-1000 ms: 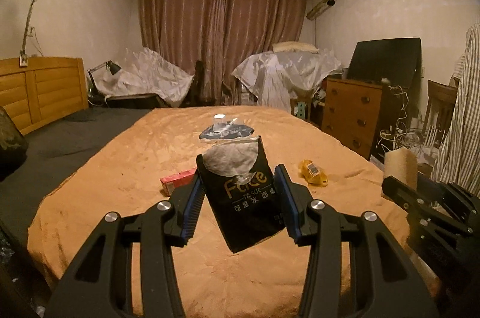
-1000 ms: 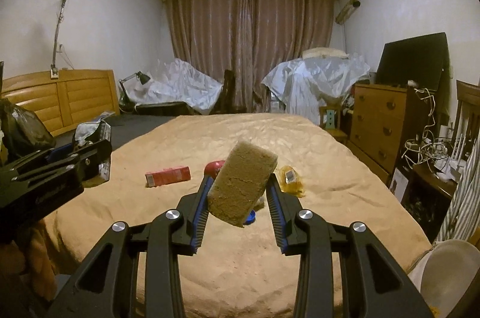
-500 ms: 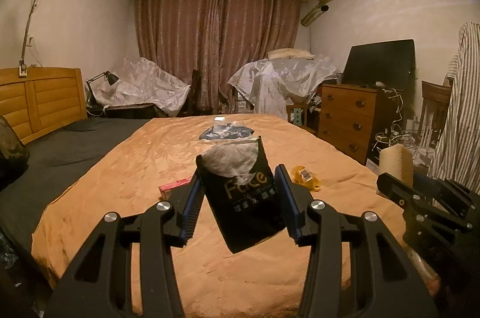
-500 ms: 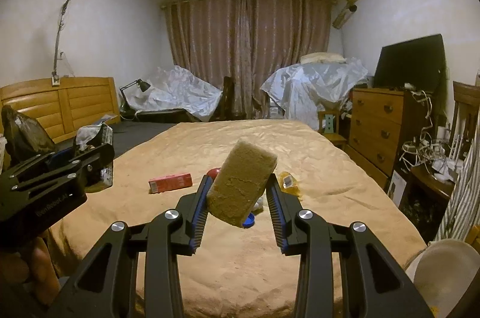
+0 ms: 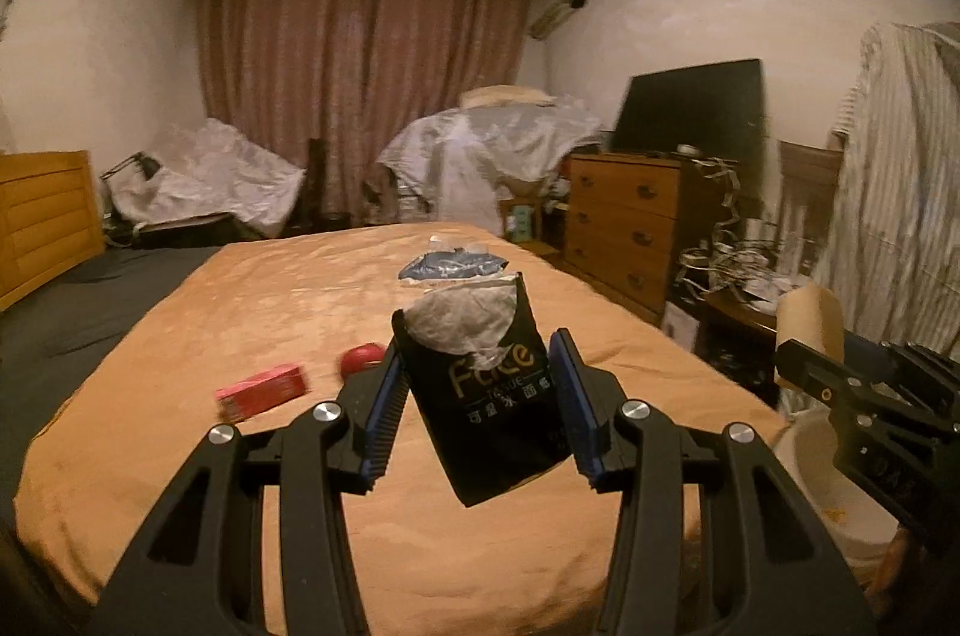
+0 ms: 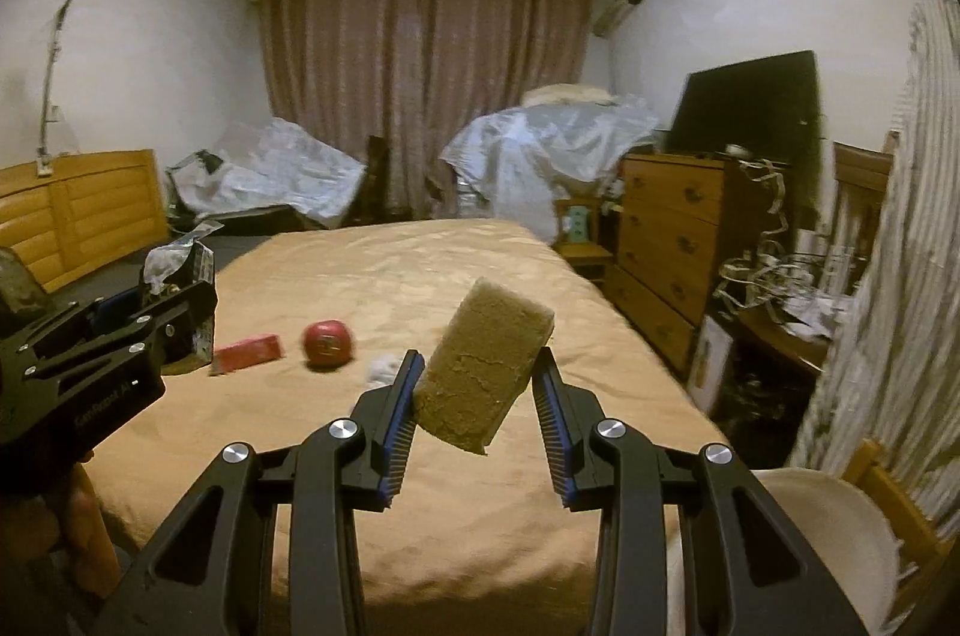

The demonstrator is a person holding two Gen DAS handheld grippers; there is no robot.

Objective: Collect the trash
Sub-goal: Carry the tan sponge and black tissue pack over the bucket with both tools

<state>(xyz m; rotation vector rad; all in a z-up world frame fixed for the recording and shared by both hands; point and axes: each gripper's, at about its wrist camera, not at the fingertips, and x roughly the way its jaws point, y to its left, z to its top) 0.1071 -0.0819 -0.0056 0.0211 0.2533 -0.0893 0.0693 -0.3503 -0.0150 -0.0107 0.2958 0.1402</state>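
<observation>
My left gripper [image 5: 477,345] is shut on a black tissue pack [image 5: 486,396] with crumpled white tissue at its top, held over the orange bed cover [image 5: 240,312]. My right gripper [image 6: 478,355] is shut on a tan sponge-like block [image 6: 480,366], tilted, above the bed's near end. Each gripper shows in the other's view: the right gripper [image 5: 870,396] at the right edge, the left gripper [image 6: 108,354] at the left edge. On the cover lie a red box [image 6: 249,353], a red round object [image 6: 327,343], a small white scrap [image 6: 384,369] and a blue-grey bag [image 5: 453,267].
A white bin [image 6: 810,534] stands low at the right, beside the bed's corner. A wooden dresser [image 6: 666,240] with a dark screen on it lines the right wall, with tangled cables beside it. Striped cloth [image 6: 900,276] hangs at far right. A wooden headboard [image 6: 78,210] is on the left.
Both grippers have swung to the right with their loads still held. The bed items slid left in both views, the red round object came into sight and the yellow wrapper went out of sight.
</observation>
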